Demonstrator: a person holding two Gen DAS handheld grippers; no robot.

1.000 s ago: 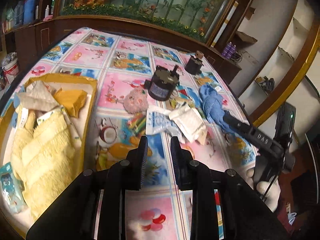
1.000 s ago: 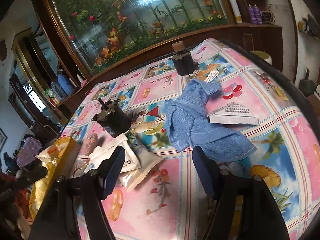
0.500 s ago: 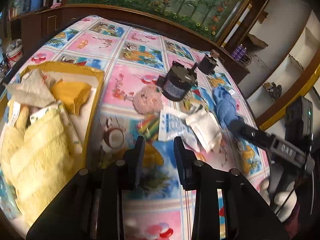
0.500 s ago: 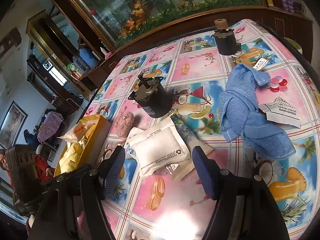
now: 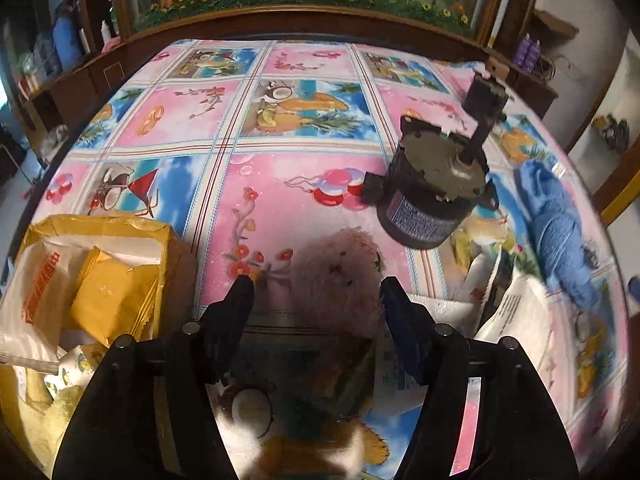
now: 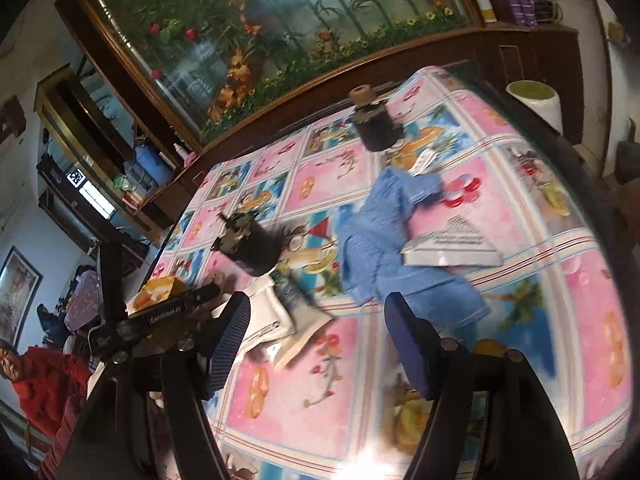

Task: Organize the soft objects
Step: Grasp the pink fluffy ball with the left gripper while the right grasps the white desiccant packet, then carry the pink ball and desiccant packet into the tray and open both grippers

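1. Table (image 5: 304, 184) covered in a pink-blue cartoon print cloth; behind it a dark wood frame around a big flower-and-bamboo panel (image 6: 288, 28).
2. Left view only: yellow box (image 5: 60, 228) at the table's left edge, holding yellow packets and white bags. Right view only: white printed pouch (image 6: 452, 246) touching the blue towel (image 6: 384, 236), small dark motor (image 6: 374, 120) at the far end, person in red (image 6: 44, 384) at left.
3. Pink fluffy toy (image 5: 340, 268) lies flat on the cloth, just beside the big black motor (image 5: 434, 188), blurred, fuzzy round shape.
4. Left claw (image 5: 316, 296) spread wide, empty, fingers either side of the toy; contact unclear.
5. Right claw (image 6: 316, 324) wide open, empty, over white packets (image 6: 276, 316) near the towel.
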